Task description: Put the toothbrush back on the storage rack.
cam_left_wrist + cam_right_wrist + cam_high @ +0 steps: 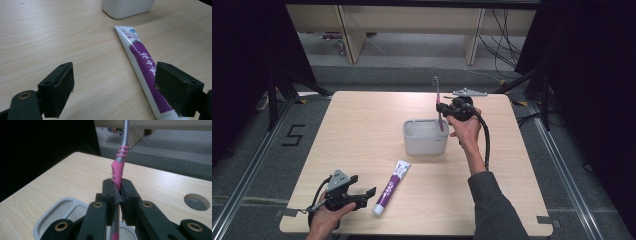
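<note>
Right gripper (pixel 443 108): jaws were clamped on the toothbrush (pixel 438 102), held upright, bristles up, its lower end over the grey holder (pixel 425 137)
Toothbrush: looked light, stiff, smooth; best gripped mid-handle, as here
Left gripper (pixel 364 196): jaws stood apart, empty; low over the table (pixel 362 130)
Toothpaste (pixel 391 187): lay flat just beside the left gripper; apart from the holder
Obstacles: holder's rim and inner divider might catch the handle

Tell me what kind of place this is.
Probably a lab recording bay, not a home: a bare wooden table on grey floor with a taped 5, dark curtains, loose cables.
</note>
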Tool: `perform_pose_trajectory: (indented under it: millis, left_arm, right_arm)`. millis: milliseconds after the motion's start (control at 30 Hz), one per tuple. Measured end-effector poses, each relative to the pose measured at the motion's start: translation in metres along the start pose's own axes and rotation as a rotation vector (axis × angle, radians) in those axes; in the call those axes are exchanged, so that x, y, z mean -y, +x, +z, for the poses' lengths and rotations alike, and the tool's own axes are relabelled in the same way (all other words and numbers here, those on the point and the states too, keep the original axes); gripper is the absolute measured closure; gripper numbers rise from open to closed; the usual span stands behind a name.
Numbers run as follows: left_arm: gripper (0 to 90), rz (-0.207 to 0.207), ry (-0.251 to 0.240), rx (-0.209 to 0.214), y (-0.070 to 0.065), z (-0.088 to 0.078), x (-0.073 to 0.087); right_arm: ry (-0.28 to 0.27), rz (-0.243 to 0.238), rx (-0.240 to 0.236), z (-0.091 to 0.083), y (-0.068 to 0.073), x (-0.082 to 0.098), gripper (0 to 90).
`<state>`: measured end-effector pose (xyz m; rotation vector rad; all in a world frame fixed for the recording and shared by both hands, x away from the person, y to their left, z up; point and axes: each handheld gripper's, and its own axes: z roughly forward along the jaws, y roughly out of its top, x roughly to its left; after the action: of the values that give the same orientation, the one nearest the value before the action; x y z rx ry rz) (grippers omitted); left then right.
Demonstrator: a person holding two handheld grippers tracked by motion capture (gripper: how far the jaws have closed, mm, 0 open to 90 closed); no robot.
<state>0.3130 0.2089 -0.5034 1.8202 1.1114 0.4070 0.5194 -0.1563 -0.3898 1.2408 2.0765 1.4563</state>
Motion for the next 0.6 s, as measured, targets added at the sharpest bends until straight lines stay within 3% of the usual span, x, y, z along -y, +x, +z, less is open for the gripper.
perform_pose_trajectory:
  millis: [433, 467, 600]
  left_arm:
    - [15.9, 0.004, -0.001, 0.007, 0.0, 0.001, 0.0]
    - [15.9, 0.001, -0.002, 0.006, 0.0, 0.001, 0.0]
    - [15.9, 0.001, -0.003, 0.008, 0.0, 0.001, 0.0]
  right_arm:
    - [-0.005, -0.007, 0.013, 0.002, -0.01, 0.012, 83.1]
    - [0.005, 0.024, 0.009, 0.002, -0.008, 0.014, 83.1]
    - [0.002, 0.021, 0.002, 0.005, -0.011, 0.02, 83.0]
